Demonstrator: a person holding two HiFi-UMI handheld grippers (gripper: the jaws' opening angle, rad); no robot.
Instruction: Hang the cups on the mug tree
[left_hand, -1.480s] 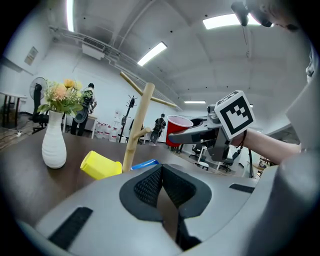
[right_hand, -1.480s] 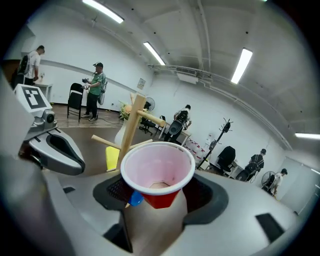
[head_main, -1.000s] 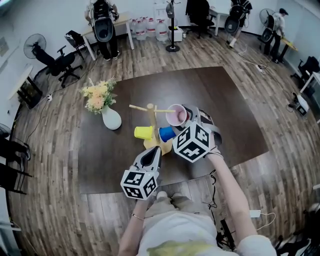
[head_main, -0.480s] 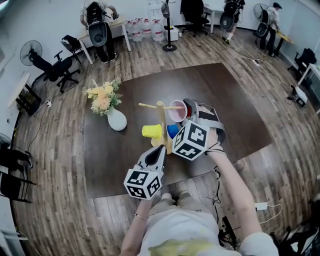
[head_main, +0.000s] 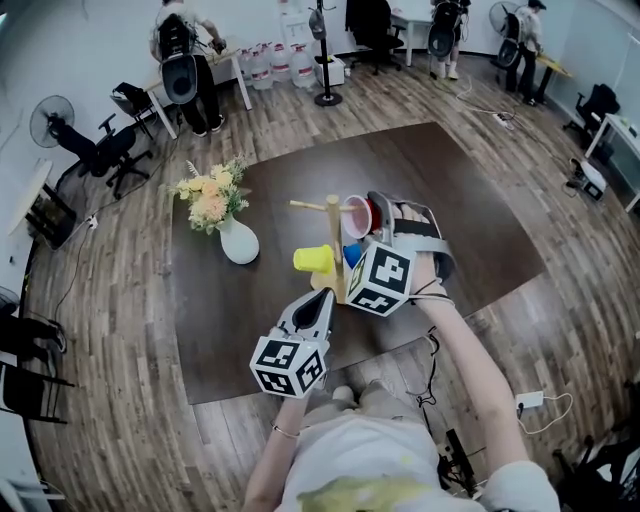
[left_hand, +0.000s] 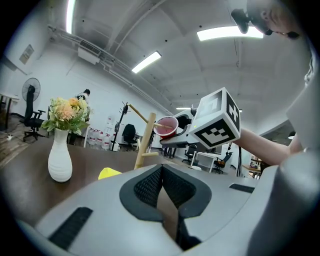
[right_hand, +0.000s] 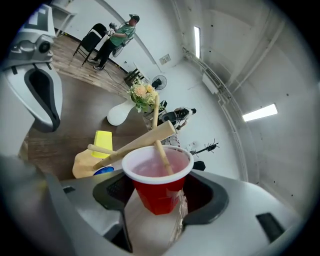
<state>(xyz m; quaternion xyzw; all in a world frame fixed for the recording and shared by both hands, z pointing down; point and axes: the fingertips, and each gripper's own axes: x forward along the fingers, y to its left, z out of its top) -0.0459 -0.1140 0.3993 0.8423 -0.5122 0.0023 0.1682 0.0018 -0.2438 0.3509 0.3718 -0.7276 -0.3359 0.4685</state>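
Observation:
The wooden mug tree (head_main: 334, 238) stands mid-table, with a yellow cup (head_main: 312, 258) and a blue cup (head_main: 351, 254) hanging low on it. My right gripper (head_main: 372, 214) is shut on a red cup (head_main: 357, 216), held on its side at an upper peg. In the right gripper view that peg (right_hand: 162, 156) reaches into the mouth of the red cup (right_hand: 150, 192), between the jaws of my right gripper (right_hand: 161, 191). My left gripper (head_main: 321, 299) hovers just in front of the tree's base, and in its own view the left gripper (left_hand: 161, 172) is shut with nothing in it.
A white vase of flowers (head_main: 238, 240) stands left of the tree on the dark table (head_main: 450, 200). Office chairs, fans, water bottles and people at desks line the far walls. Wooden floor surrounds the table.
The right gripper has rolled the red cup so its mouth faces the tree and brought it onto the upper peg. The left gripper drifted slightly forward.

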